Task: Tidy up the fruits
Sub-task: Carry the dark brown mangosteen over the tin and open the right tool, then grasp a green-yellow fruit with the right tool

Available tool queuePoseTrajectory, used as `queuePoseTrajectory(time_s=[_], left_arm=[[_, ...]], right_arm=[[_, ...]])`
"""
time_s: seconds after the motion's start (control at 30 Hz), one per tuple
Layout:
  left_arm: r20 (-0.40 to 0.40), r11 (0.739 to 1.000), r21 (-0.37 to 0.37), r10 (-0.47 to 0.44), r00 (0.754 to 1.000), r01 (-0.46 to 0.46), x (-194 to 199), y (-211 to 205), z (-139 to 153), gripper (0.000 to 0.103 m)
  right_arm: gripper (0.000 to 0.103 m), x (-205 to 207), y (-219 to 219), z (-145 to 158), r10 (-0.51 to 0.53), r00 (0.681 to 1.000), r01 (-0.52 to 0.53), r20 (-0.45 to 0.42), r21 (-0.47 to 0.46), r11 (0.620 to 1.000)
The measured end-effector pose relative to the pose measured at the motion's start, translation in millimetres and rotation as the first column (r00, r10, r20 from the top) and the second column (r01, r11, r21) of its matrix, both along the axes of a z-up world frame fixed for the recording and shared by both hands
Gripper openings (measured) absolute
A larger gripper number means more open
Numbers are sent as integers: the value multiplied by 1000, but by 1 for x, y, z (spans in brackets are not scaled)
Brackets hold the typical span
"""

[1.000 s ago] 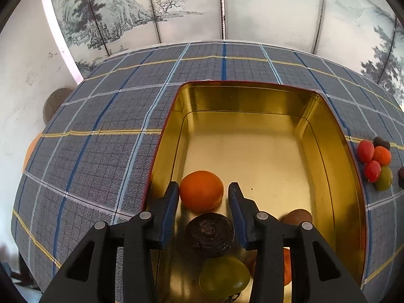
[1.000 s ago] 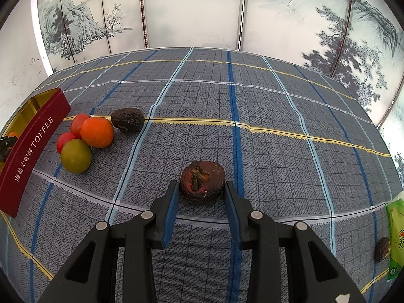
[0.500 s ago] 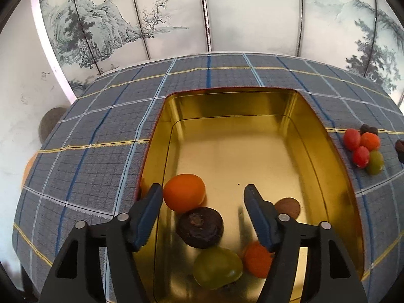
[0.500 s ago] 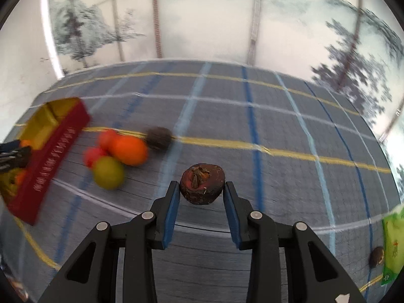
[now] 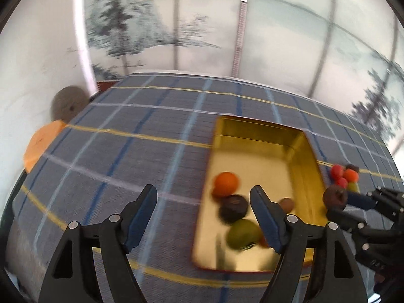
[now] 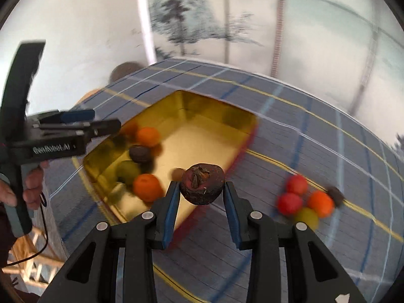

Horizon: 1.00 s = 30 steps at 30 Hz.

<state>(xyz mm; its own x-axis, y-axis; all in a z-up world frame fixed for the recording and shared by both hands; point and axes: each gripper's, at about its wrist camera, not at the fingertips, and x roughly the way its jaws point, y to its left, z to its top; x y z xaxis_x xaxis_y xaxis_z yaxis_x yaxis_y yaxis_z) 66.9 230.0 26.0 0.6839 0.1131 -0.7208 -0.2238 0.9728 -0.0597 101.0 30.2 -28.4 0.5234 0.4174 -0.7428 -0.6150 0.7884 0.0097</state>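
A gold tin with a red outside (image 5: 265, 151) (image 6: 214, 116) holds an orange (image 5: 226, 183) (image 6: 147, 136), a dark brown fruit (image 5: 233, 208) (image 6: 139, 153), a green fruit (image 5: 242, 234) (image 6: 127, 170), a second orange (image 6: 147, 186) and a small brown fruit (image 5: 286, 203). My right gripper (image 6: 202, 193) is shut on a dark brown fruit (image 6: 203, 186) (image 5: 335, 197), held above the tin's near rim. My left gripper (image 5: 203, 212) is open and empty, above the cloth at the tin's left edge.
A cluster of red, orange, green and dark fruits (image 6: 305, 202) (image 5: 346, 176) lies on the plaid tablecloth (image 5: 126, 156) right of the tin. An orange disc (image 5: 40, 144) and a grey disc (image 5: 65, 103) sit past the table's left edge by the wall.
My left gripper opened, let go of the dark fruit in the tin and drew back to the left. My right gripper lifted its dark fruit and carried it left to the tin.
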Motion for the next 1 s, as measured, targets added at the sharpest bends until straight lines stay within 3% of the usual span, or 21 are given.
queuePoseTrajectory(time_s=[0.27, 0.67, 0.83, 1.0], left_arm=[[-34, 996, -5, 94, 995, -94, -29, 35, -12, 76], [-56, 997, -18, 70, 996, -71, -28, 20, -19, 76], [-48, 999, -25, 32, 998, -34, -24, 2, -15, 76], [-43, 999, -31, -20, 999, 19, -17, -20, -13, 76]], right_arm=[[33, 3, 42, -22, 43, 998, -46, -39, -75, 996], [34, 6, 48, -28, 23, 999, -26, -40, -66, 997], [39, 2, 20, -9, -33, 999, 34, -13, 20, 999], [41, 7, -34, -7, -160, 987, 160, 2, 7, 987]])
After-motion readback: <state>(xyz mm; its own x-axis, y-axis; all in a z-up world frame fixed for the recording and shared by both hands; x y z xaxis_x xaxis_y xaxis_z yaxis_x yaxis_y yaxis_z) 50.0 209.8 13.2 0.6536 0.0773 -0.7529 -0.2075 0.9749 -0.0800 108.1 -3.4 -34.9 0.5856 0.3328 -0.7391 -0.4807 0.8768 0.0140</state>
